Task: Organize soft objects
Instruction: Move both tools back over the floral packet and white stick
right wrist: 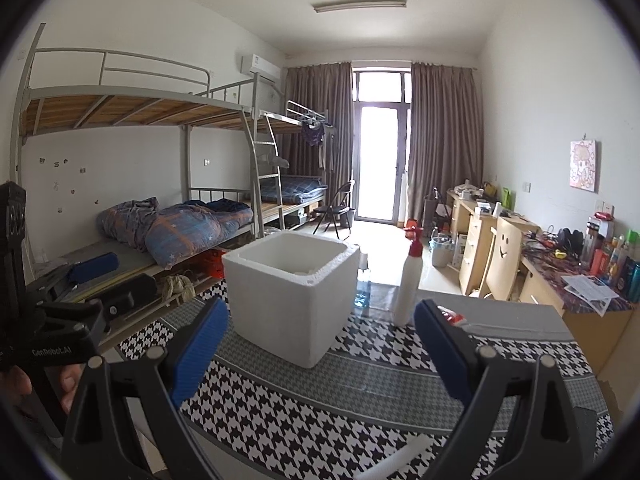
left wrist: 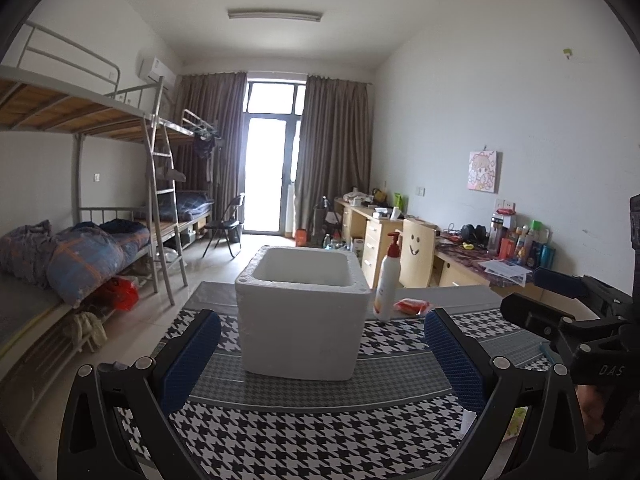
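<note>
Foam box [left wrist: 302, 320] sits upright on houndstooth tablecloth [left wrist: 312, 440], open top, centre of table. Lotion pump bottle [left wrist: 388, 280] stands just right of it; red soft packet [left wrist: 412, 306] lies beside bottle. Left gripper [left wrist: 322, 356] spread wide, holding nothing, hovers in front of box. Right gripper [right wrist: 320, 352] also spread, nothing between its blue pads [right wrist: 200, 354]. White roll [right wrist: 400, 458] lies near table's front edge.
</note>
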`<control>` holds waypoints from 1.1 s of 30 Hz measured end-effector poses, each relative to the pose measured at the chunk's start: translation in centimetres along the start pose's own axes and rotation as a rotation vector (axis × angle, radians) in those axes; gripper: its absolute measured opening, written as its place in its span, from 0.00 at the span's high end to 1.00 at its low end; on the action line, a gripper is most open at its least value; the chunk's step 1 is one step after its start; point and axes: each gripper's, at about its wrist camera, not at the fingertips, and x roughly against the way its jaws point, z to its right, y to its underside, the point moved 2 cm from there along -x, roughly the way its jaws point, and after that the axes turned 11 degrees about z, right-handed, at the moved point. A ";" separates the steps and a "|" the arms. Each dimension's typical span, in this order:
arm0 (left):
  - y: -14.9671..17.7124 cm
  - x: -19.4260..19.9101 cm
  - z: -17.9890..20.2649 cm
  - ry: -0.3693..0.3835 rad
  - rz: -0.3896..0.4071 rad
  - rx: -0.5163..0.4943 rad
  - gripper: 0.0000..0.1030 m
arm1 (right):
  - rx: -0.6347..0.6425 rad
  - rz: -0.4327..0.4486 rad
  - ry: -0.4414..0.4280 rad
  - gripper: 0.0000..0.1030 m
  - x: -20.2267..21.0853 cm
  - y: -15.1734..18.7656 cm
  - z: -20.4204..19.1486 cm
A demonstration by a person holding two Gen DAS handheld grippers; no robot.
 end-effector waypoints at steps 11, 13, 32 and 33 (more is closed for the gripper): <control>0.7 -0.2 0.9 0.050 -0.013 0.013 0.01 | -0.012 -0.012 0.037 0.07 0.8 1.1 1.1; 0.9 -0.3 1.2 0.060 -0.015 0.008 0.01 | -0.015 -0.012 0.045 0.07 1.0 1.2 1.2; 2.2 -1.1 4.0 0.162 -0.071 -0.011 0.01 | -0.051 -0.037 0.122 0.07 2.3 2.9 3.7; 2.3 -1.1 4.1 0.166 -0.073 -0.013 0.01 | -0.054 -0.038 0.126 0.07 2.3 3.0 3.8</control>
